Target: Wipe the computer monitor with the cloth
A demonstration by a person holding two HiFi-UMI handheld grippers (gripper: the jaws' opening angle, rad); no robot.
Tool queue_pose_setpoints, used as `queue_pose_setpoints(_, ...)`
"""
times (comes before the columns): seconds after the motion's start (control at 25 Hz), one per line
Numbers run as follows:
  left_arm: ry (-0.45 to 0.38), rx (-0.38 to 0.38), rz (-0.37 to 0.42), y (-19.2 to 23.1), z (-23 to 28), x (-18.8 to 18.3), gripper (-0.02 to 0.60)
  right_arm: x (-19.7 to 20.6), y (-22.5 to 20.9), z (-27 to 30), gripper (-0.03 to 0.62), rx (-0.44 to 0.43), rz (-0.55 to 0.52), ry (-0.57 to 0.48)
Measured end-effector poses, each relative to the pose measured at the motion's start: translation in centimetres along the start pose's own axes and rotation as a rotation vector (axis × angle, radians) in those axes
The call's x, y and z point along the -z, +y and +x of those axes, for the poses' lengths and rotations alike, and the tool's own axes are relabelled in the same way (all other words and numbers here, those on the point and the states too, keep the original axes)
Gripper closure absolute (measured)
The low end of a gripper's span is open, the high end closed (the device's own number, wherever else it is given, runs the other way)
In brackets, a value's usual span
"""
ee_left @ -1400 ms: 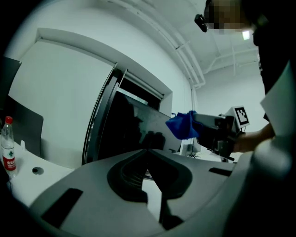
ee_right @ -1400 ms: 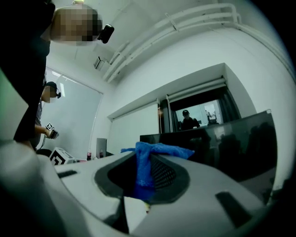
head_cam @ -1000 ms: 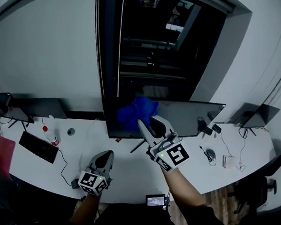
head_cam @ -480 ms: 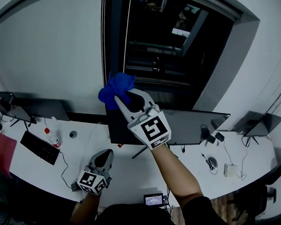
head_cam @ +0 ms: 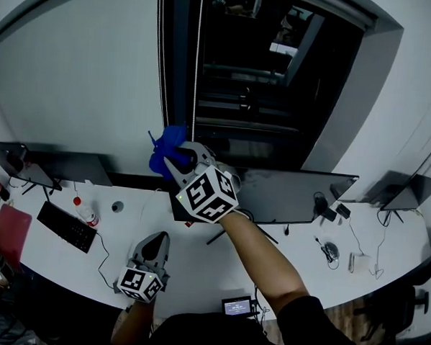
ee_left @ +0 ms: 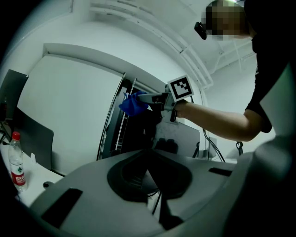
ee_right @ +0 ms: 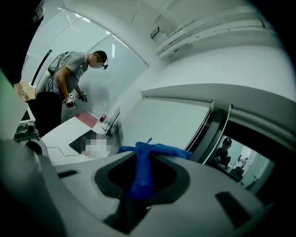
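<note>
Your right gripper (head_cam: 174, 159) is raised at the upper left corner of the monitor (head_cam: 293, 197). Its jaws are clamped on the blue cloth (head_cam: 165, 145). The cloth sits just above the monitor's top edge, against the dark window frame (head_cam: 179, 72); contact with the screen cannot be confirmed.

In the right gripper view the cloth (ee_right: 141, 169) lies as a narrow strip along the closed jaws, then spreads crosswise in a bunch at the tips. In the head view that bunch points up and left, away from the screen.

The monitor's long axis runs left to right along the desk (head_cam: 196, 264). Nearly its whole dark face lies open to the right of the cloth. White wall (head_cam: 76, 74) stands to the left.

Your left gripper (head_cam: 156, 246) hangs low over the desk front, jaws together with nothing between them, well apart from the monitor. A keyboard (head_cam: 65, 227) and a bottle (head_cam: 84, 212) lie further left.
</note>
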State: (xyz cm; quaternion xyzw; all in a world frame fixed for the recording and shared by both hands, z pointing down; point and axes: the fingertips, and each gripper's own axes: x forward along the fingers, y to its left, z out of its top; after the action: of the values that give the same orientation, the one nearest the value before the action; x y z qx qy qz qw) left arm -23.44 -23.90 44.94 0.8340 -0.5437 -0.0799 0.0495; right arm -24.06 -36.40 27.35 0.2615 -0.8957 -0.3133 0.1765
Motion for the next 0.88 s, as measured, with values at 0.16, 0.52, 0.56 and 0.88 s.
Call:
queue_pose_setpoints(0.16, 0.005, 0.001, 0.003, -0.3, 0.1, 0.0, 0.588, 0.8, 0.3, 0.1, 0.513, -0.014, -0.043, 0.056)
queue_pose_setpoints(0.52, 0.025, 0.027, 0.015, -1.5, 1.0, 0.6, 0.588, 2.5, -1.0, -1.7, 0.513, -0.014, -0.042, 0.108)
queue_pose_setpoints(0.56, 0.027, 0.032, 0.015, -1.7, 1.1, 0.6, 0.588, 2.7, -1.2, -2.0, 0.513, -0.013, -0.042, 0.113)
queue_pose_setpoints(0.88, 0.044, 0.065, 0.024, -3.0, 2.1, 1.1, 0.588, 4.7, -2.7, -4.5, 0.513, 0.005, -0.028, 0.148)
